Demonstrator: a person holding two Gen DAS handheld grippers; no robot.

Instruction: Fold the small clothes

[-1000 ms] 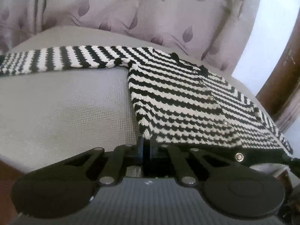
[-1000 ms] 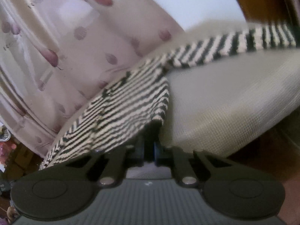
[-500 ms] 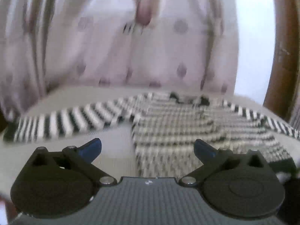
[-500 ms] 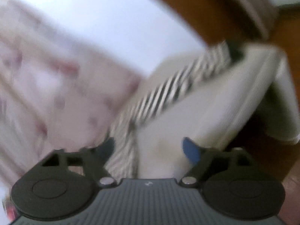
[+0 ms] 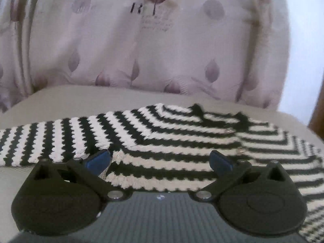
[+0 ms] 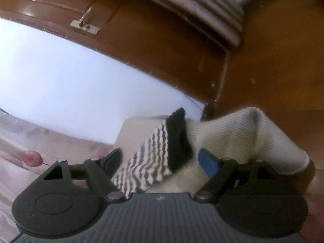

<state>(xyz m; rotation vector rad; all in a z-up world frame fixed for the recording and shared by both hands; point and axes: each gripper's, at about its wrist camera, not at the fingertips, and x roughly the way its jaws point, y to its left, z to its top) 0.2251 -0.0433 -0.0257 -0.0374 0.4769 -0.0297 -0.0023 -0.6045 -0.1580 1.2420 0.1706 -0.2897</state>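
Note:
A black-and-white striped knit cardigan [image 5: 182,141] lies flat on a grey-beige padded surface [image 5: 81,99], front up, with a black collar [image 5: 241,119] at the far side. One sleeve [image 5: 50,139] stretches out to the left. My left gripper [image 5: 160,161] is open low over the cardigan's body, its blue pads [image 5: 99,160] wide apart and gripping nothing. In the right wrist view the other sleeve [image 6: 145,166] ends in a black cuff [image 6: 178,137]. My right gripper [image 6: 161,161] is open, with that sleeve lying between its fingers, pads clear of it.
A pale curtain with purple leaf prints [image 5: 141,50] hangs right behind the surface. A cream cloth cover [image 6: 253,137] droops over the surface's corner beside the cuff. Beyond stand a brown wooden door frame [image 6: 162,46] with a metal latch [image 6: 85,25] and a white wall [image 6: 70,77].
Both grippers were shut on the cardigan's hem; both have let go and opened. The left moved forward over the body. The right rolled and swung to the sleeve's cuff end.

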